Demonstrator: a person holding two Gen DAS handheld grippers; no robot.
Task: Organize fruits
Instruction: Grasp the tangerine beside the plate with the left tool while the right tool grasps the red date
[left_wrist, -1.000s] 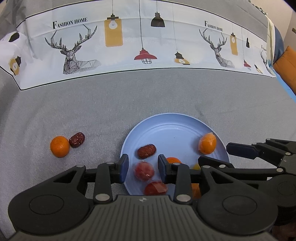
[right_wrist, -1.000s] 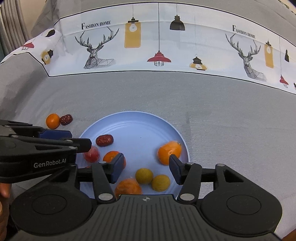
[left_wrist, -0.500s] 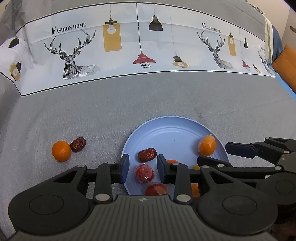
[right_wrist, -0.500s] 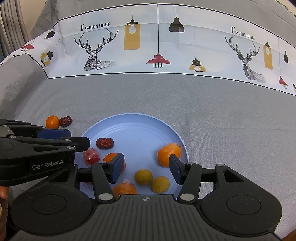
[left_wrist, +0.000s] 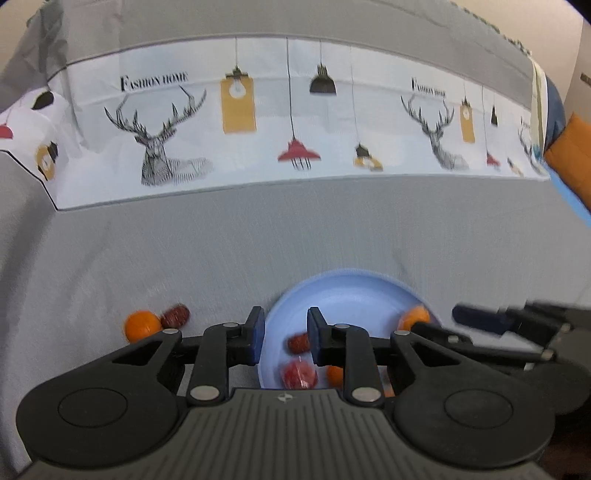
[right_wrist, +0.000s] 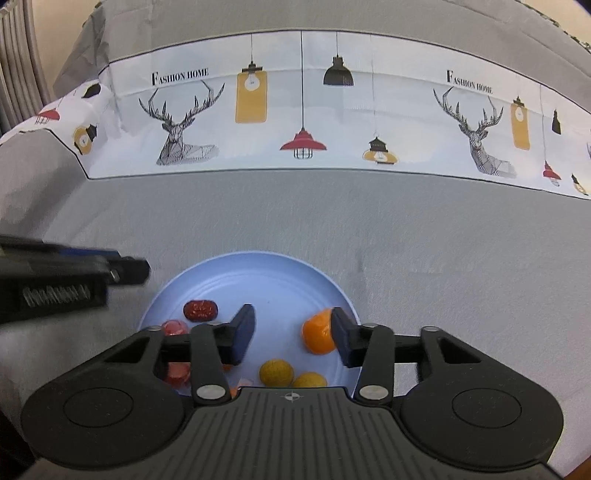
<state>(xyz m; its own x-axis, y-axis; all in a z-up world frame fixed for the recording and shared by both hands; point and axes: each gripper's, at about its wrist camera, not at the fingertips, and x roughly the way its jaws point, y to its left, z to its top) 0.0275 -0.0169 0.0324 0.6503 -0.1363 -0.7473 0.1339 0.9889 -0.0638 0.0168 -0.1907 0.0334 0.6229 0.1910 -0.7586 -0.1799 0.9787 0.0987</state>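
Observation:
A light blue plate (right_wrist: 266, 273) on the grey cloth holds several fruits: a red date (right_wrist: 200, 309), a wrapped red fruit (right_wrist: 173, 327), an orange (right_wrist: 318, 332) and two yellow balls (right_wrist: 276, 372). The plate (left_wrist: 351, 291) also shows in the left wrist view. My left gripper (left_wrist: 283, 334) is open and empty above the plate's left rim, with the wrapped red fruit (left_wrist: 298, 374) below it. An orange (left_wrist: 142, 325) and a red date (left_wrist: 176, 316) lie on the cloth to its left. My right gripper (right_wrist: 291, 334) is open and empty over the plate.
A white printed cloth band with deer and lamps (right_wrist: 295, 110) runs across the back. An orange cushion (left_wrist: 570, 155) sits at the far right. Grey cloth (right_wrist: 461, 277) surrounds the plate.
My left gripper has opened, let go of the wrapped red fruit onto the plate, and risen and pulled back. My right gripper has also lifted and pulled back a little.

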